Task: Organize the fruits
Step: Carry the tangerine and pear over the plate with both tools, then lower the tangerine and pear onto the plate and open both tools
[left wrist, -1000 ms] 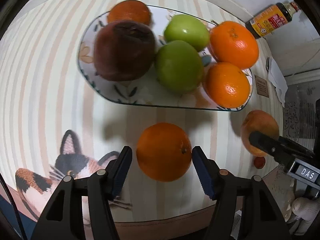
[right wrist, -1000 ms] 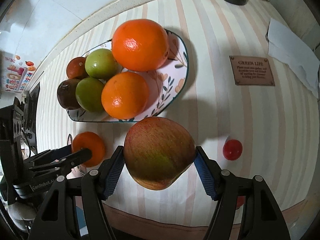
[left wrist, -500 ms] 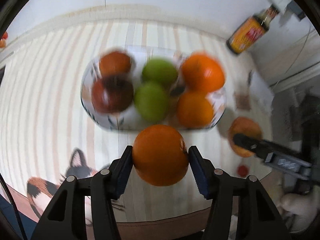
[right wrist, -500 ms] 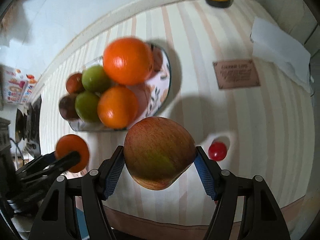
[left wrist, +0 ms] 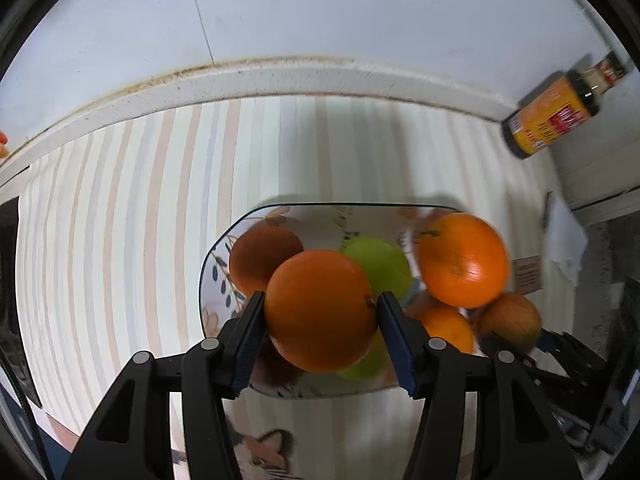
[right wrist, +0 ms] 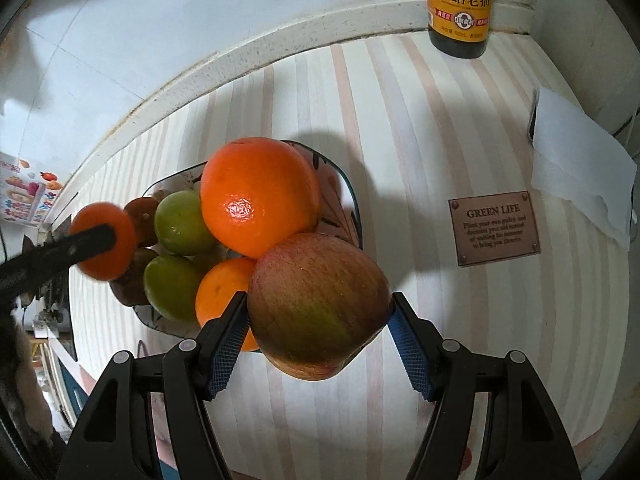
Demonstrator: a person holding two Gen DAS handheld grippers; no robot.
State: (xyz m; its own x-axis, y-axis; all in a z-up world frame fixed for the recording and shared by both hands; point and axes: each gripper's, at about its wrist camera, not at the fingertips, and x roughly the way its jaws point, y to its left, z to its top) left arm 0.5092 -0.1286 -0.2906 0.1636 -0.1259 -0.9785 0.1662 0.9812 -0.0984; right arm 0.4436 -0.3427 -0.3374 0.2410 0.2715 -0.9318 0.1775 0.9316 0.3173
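Observation:
My left gripper [left wrist: 320, 314] is shut on an orange [left wrist: 320, 280] and holds it in the air over the near left part of the patterned plate [left wrist: 208, 276]. My right gripper [right wrist: 318, 310] is shut on a red-green apple [right wrist: 318, 292], which hangs at the plate's [right wrist: 354, 208] near right edge. In the plate lie a large orange [right wrist: 258, 196], a smaller orange [right wrist: 218, 288], two green apples [right wrist: 180, 222] and darker fruit at the left. The left gripper's orange [right wrist: 104, 240] shows at the left of the right wrist view.
A soy sauce bottle [right wrist: 460, 4] stands at the back by the wall ledge. A white paper napkin [right wrist: 576, 160] and a brown "GREEN LIFE" plaque [right wrist: 494, 228] lie right of the plate on the striped cloth. A cat picture [left wrist: 264, 452] sits at the cloth's near edge.
The left gripper closed on the orange, lifted it off the cloth and carried it over the plate. The right gripper brought the apple closer to the plate; the small red fruit left view.

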